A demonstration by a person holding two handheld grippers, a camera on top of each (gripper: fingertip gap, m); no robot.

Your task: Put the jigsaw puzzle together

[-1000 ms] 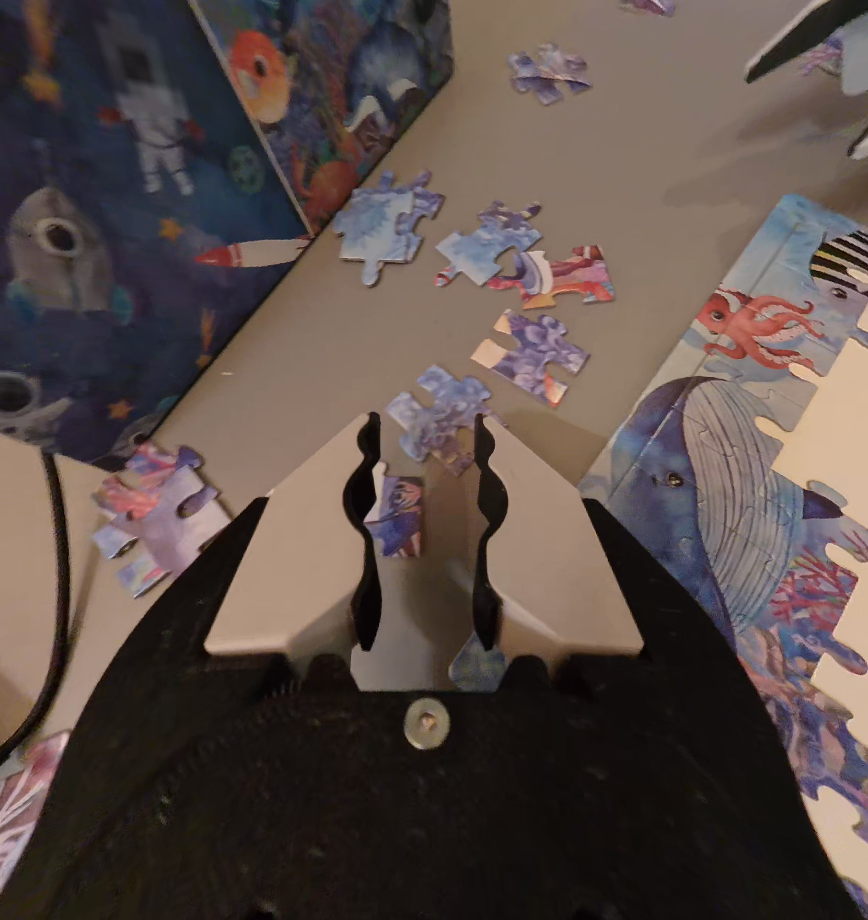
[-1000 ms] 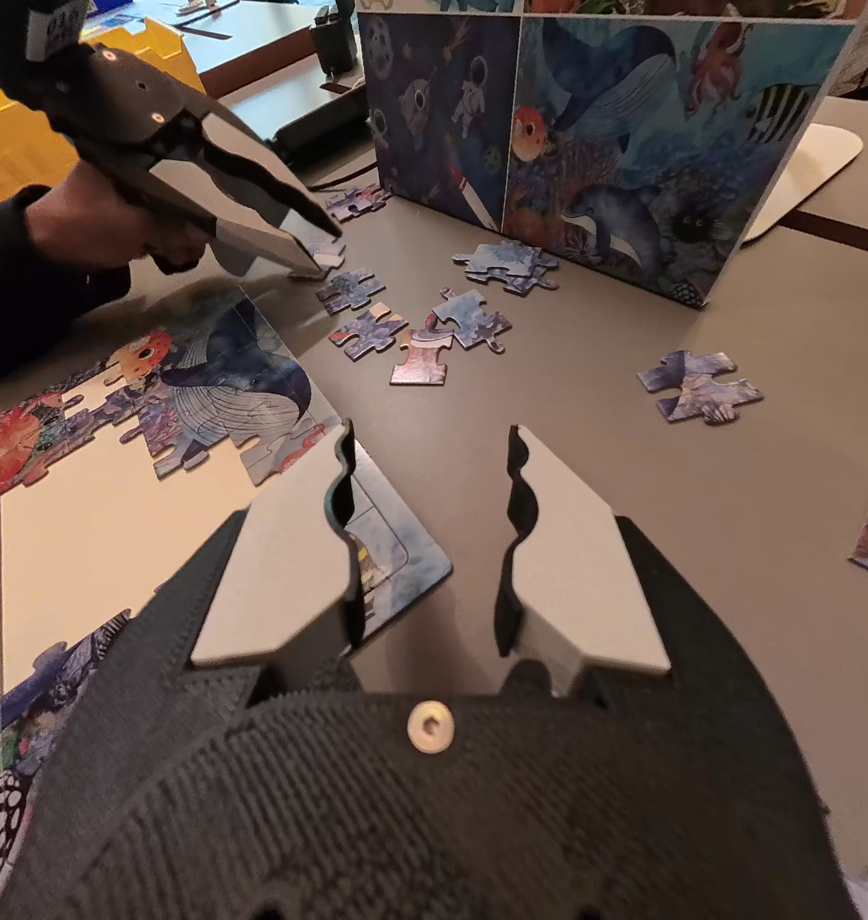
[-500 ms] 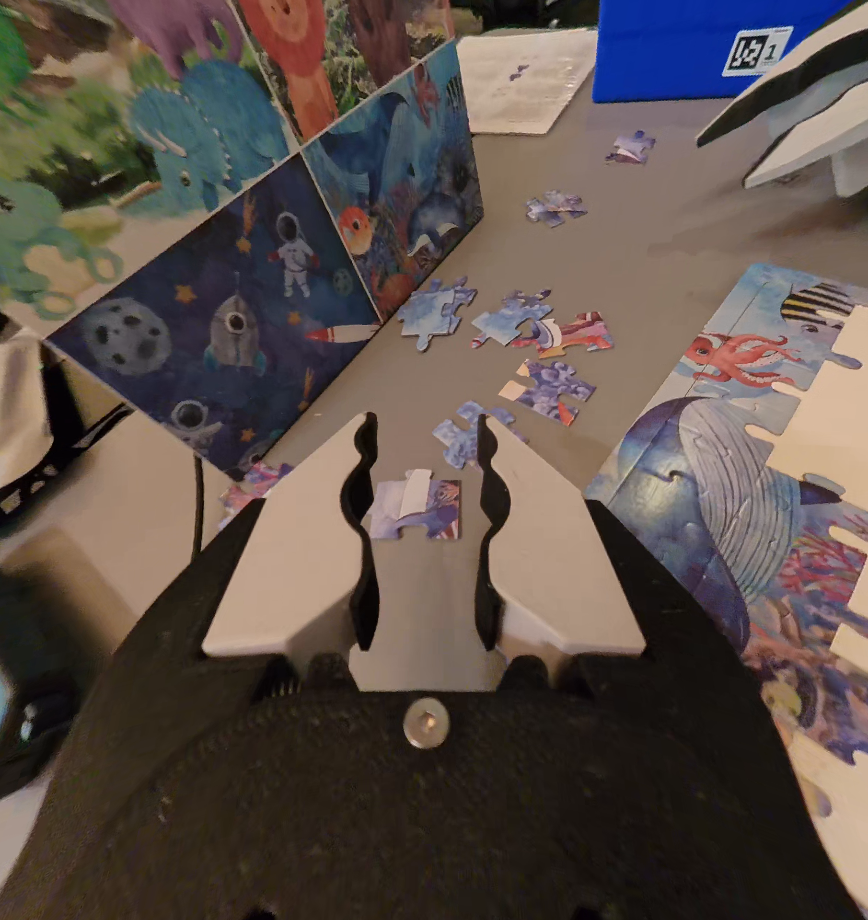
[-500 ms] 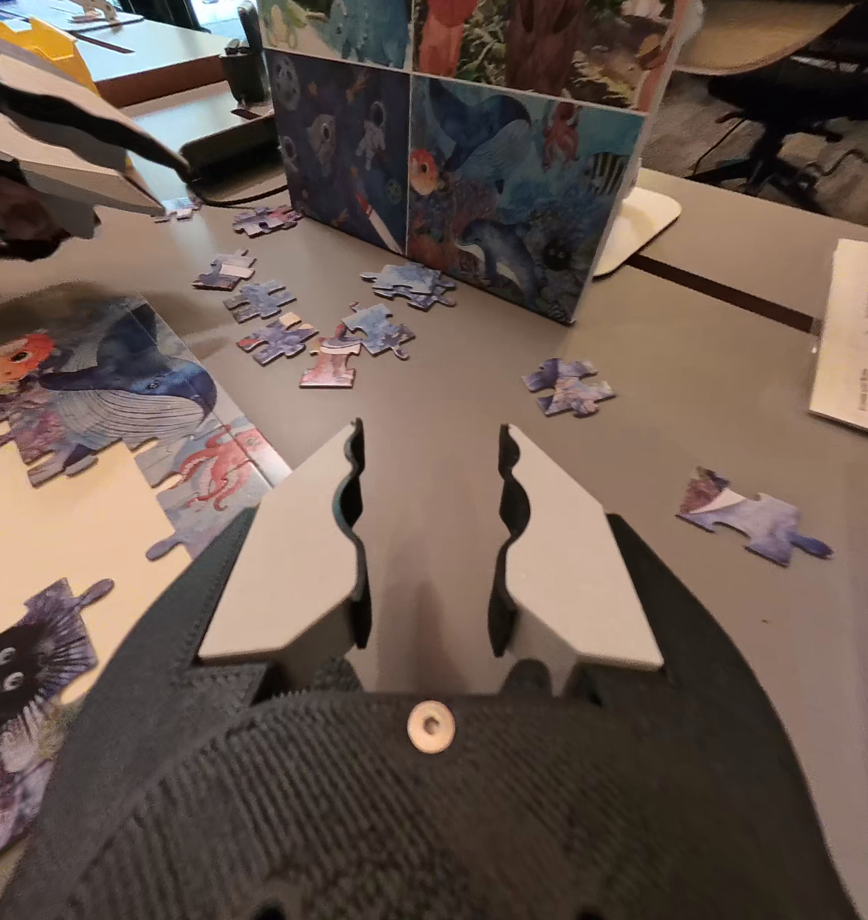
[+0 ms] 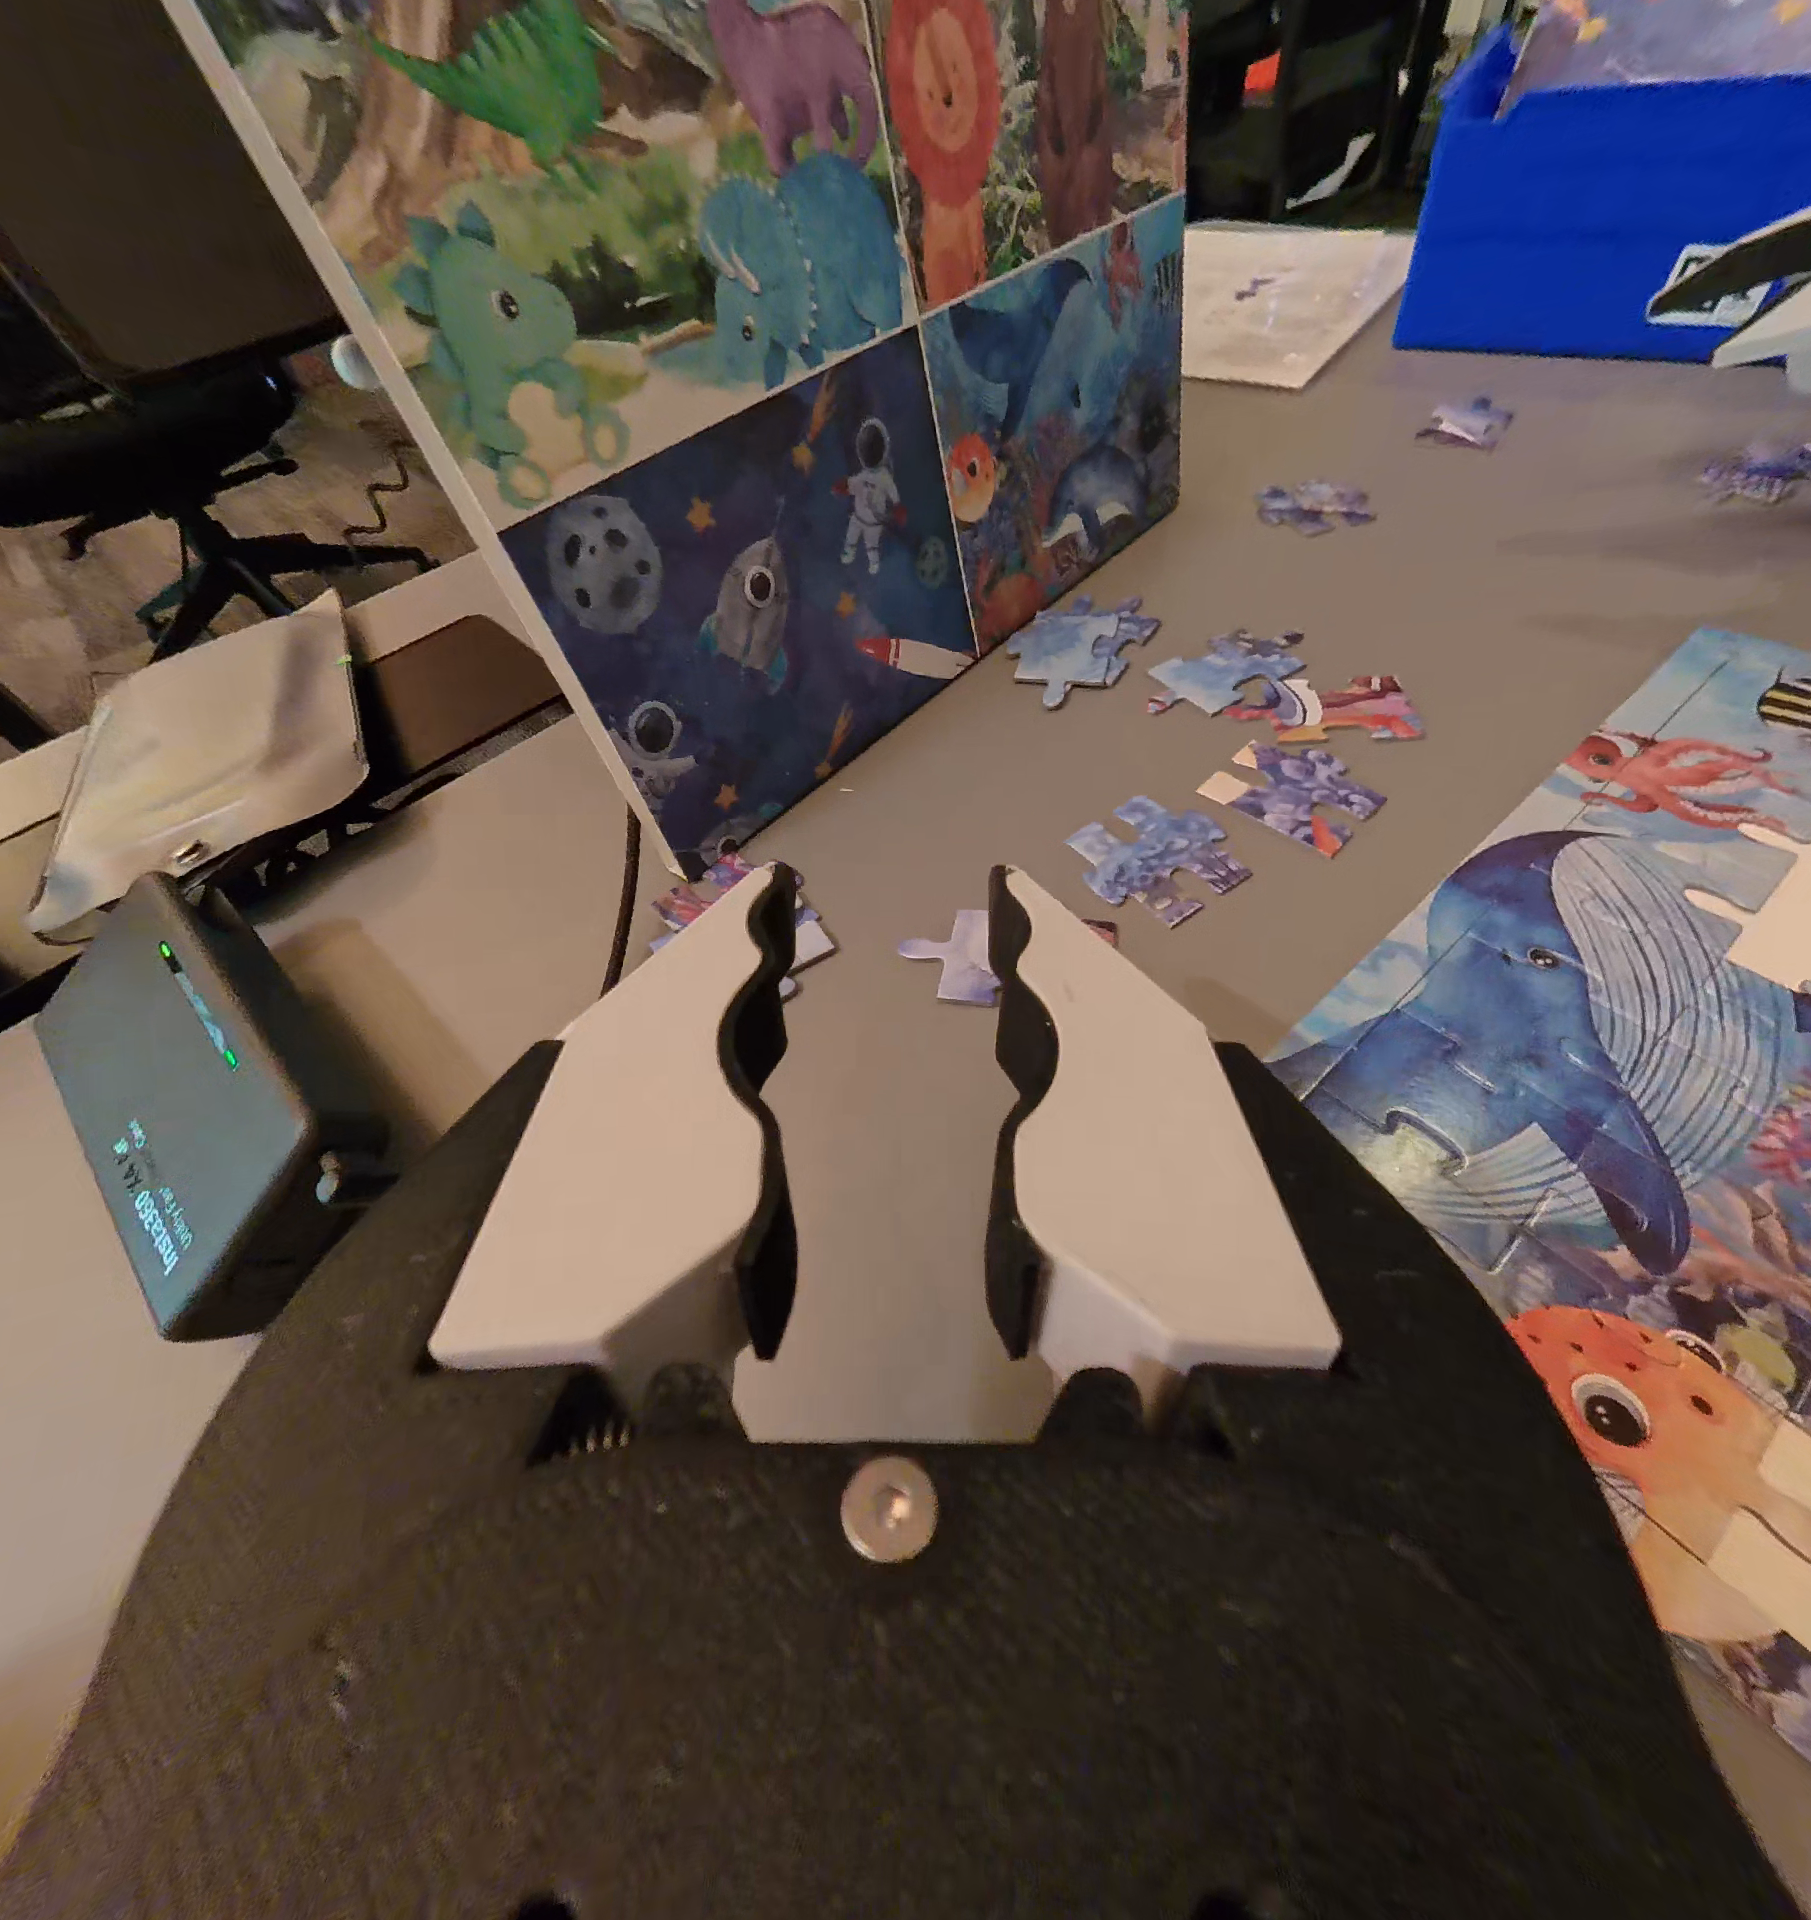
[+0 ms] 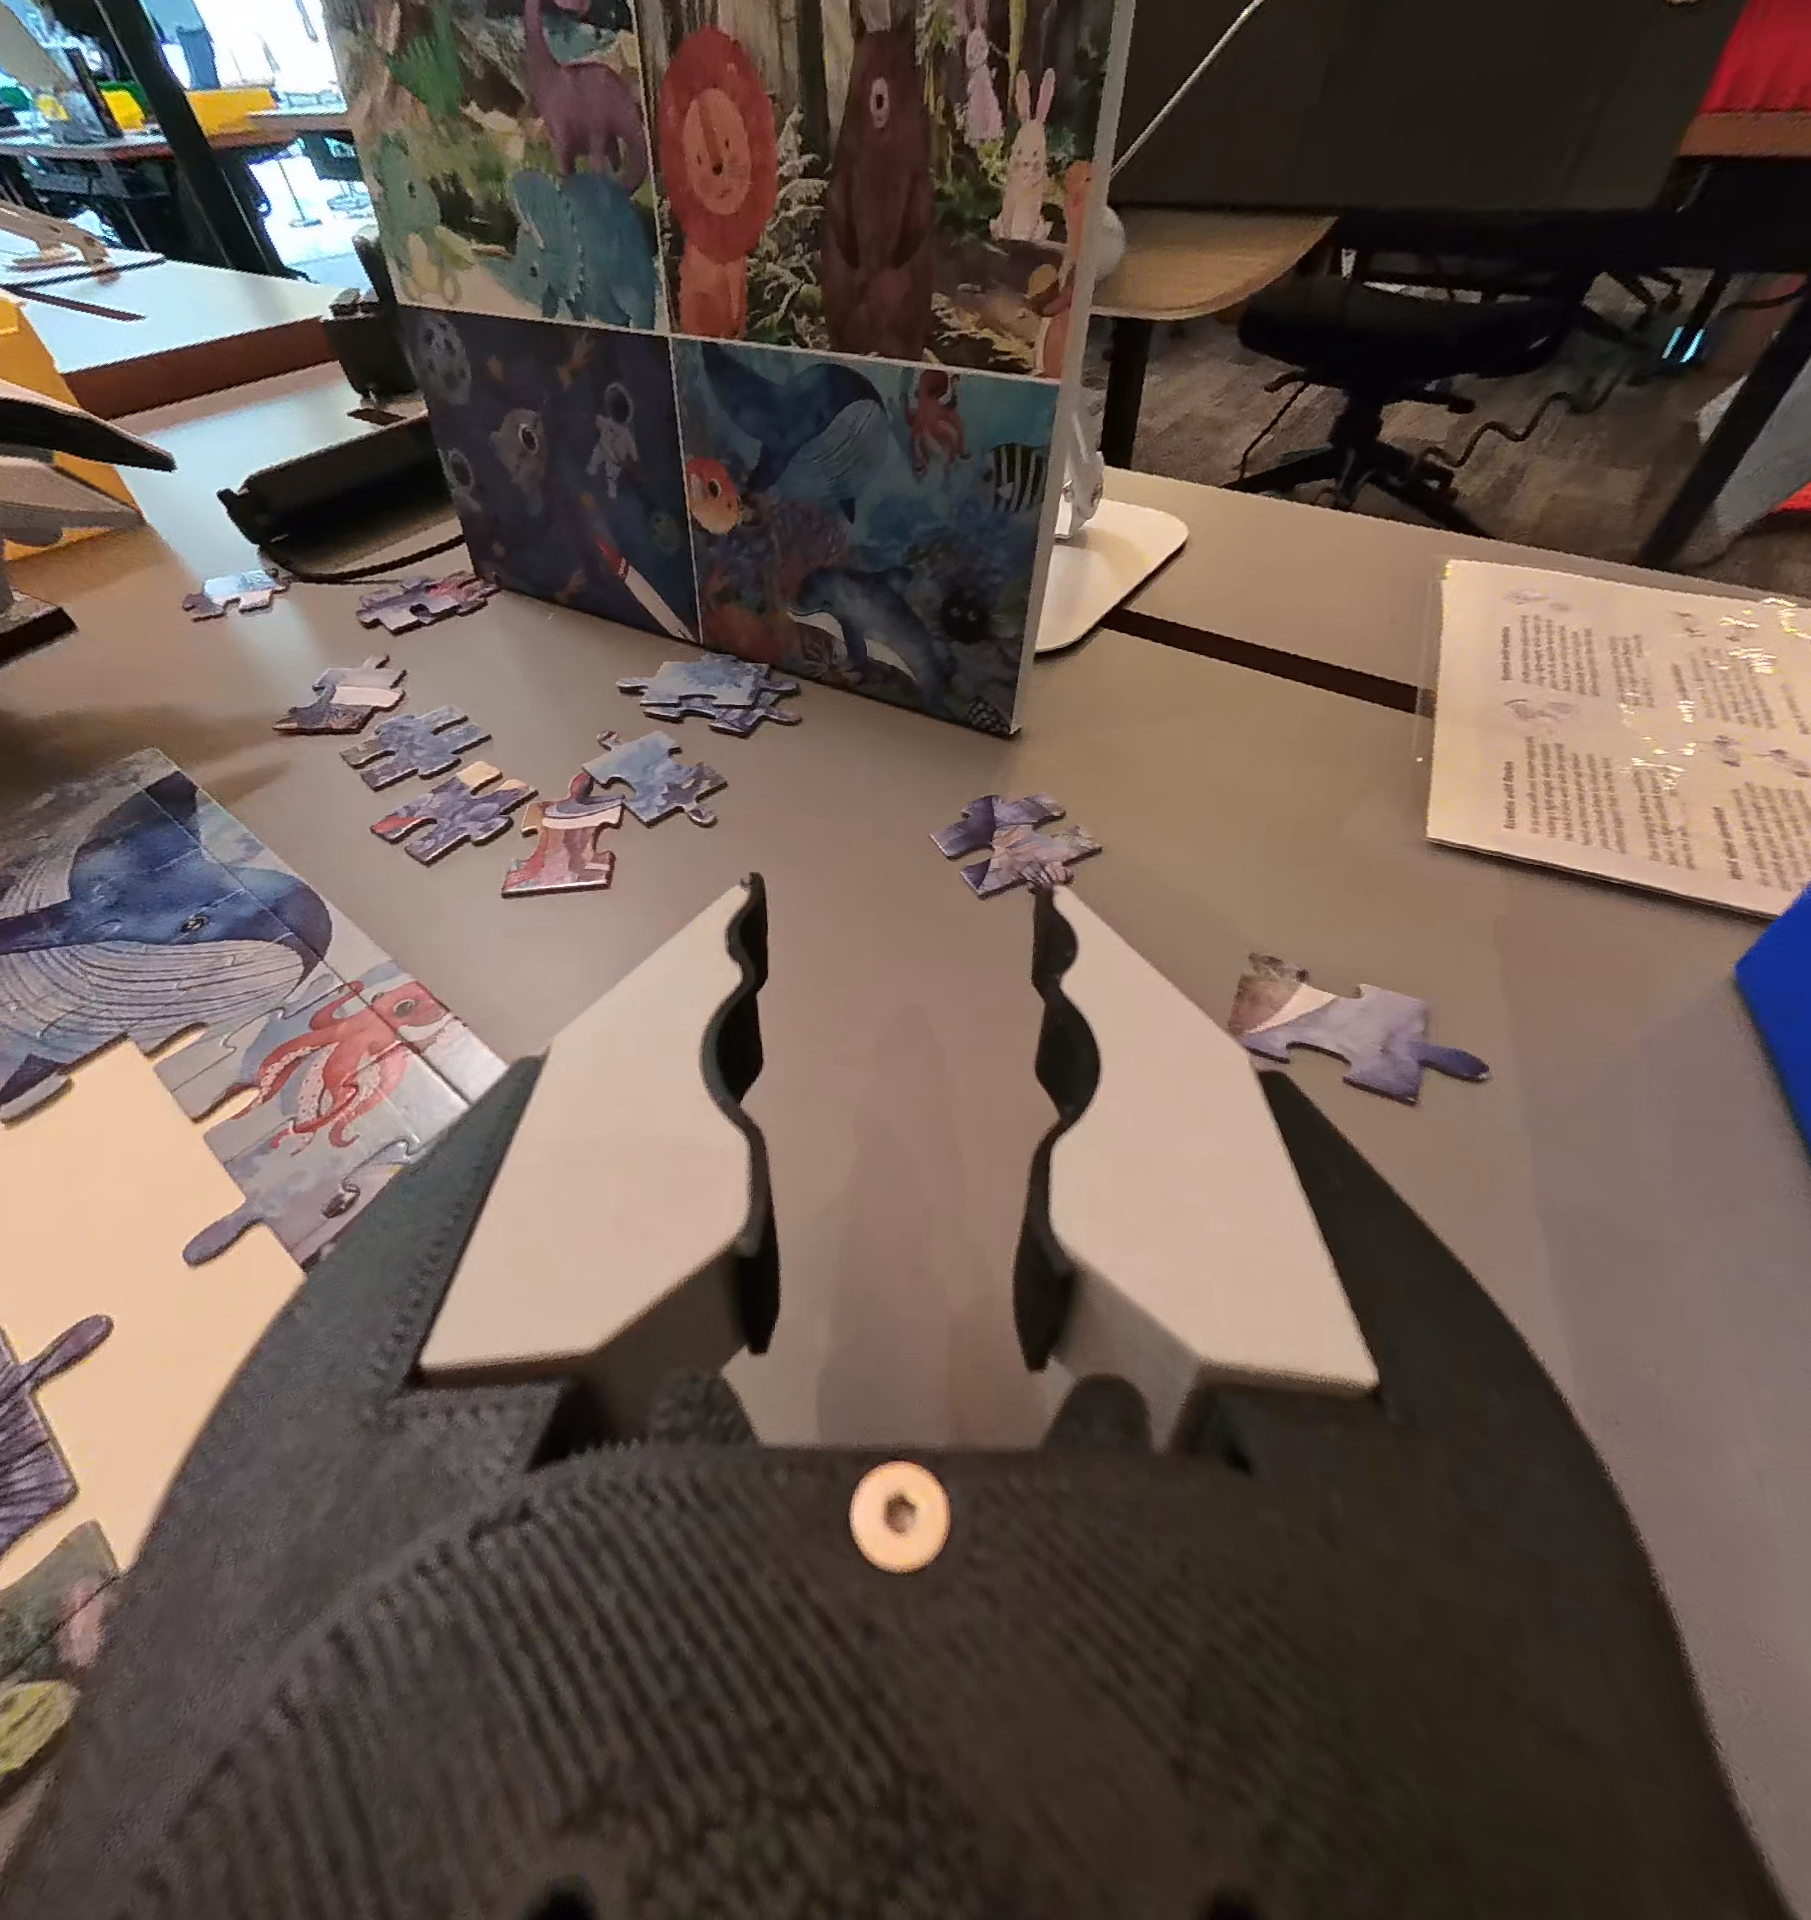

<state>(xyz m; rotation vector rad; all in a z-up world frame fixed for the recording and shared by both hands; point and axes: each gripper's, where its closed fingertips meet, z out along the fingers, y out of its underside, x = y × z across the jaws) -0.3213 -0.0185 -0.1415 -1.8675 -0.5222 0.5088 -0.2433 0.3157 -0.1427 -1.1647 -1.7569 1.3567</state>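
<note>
Puzzle: the half-built jigsaw (image 5: 1566, 1049) lies flat on the grey table (image 5: 1327, 561), at the right of the left wrist view and the lower left of the right wrist view. The whale, the octopus and the orange fish are joined already; a bare cream middle is not yet filled.

Loose pieces: a small group (image 6: 527, 790) lies between the puzzle and the standing picture board (image 6: 776, 416). Two more, a double piece (image 6: 1015, 842) and a single piece (image 6: 1348, 1023), lie to the right of centre in the right wrist view.

Left gripper (image 5: 885, 904): the jaws stand apart with nothing between them. One second ago they were low over a blue piece (image 5: 953, 956); now they are lifted and that piece lies on the table just beyond the tips.

Right gripper (image 6: 896, 904): the jaws are apart and empty. It was over the puzzle corner before; now it points at the bare table near the double piece.

Meaning: I judge that no piece is picked up at this moment, so the next step is to choose one piece and grasp it.

Hard to see: the blue piece is partly behind the right finger (image 5: 1109, 1122). The pieces at the board's foot (image 5: 735, 914) are hidden behind the left finger. The puzzle is cut by the frame edges. The far pieces at upper right of the left view are blurred.
</note>
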